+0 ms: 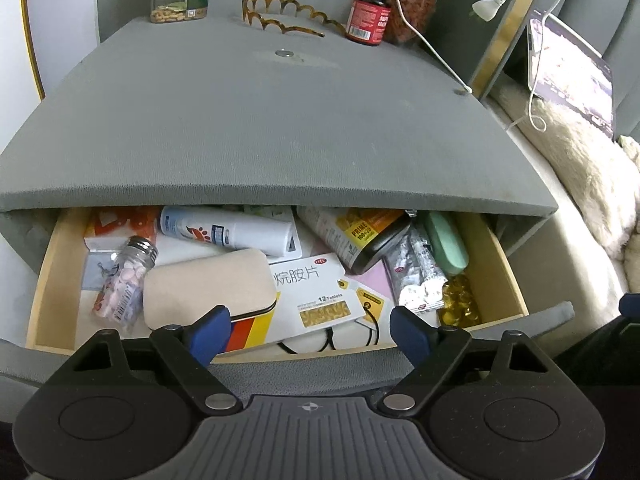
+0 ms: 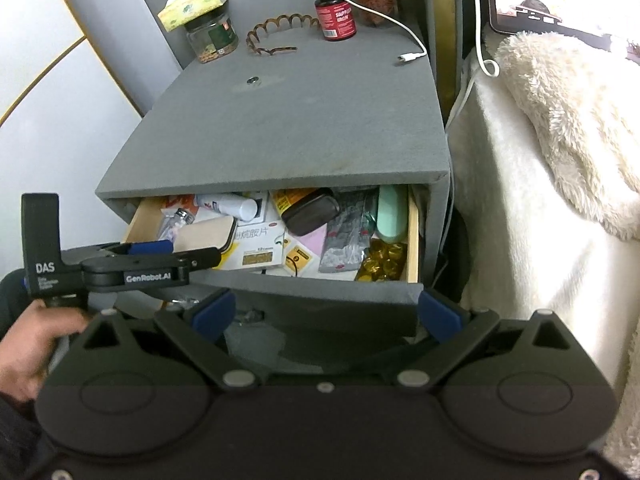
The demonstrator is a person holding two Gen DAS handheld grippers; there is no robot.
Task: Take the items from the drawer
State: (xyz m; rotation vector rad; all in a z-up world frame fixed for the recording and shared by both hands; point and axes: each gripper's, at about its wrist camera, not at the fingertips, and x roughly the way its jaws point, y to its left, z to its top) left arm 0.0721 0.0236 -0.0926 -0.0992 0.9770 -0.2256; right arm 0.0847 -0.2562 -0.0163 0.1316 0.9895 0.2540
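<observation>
Drawer (image 1: 472,248) stands pulled out under the grey nightstand top (image 1: 260,120), crammed with clutter. Left gripper (image 1: 310,330) hovers spread and empty over its front edge, just above the beige case (image 1: 208,284); right gripper (image 2: 326,314) waits spread, lower, before the drawer front. A sound first pick seems the case: squeeze its short sides. Pill vial (image 1: 124,284) and tablet box (image 1: 316,296) crowd it
</observation>
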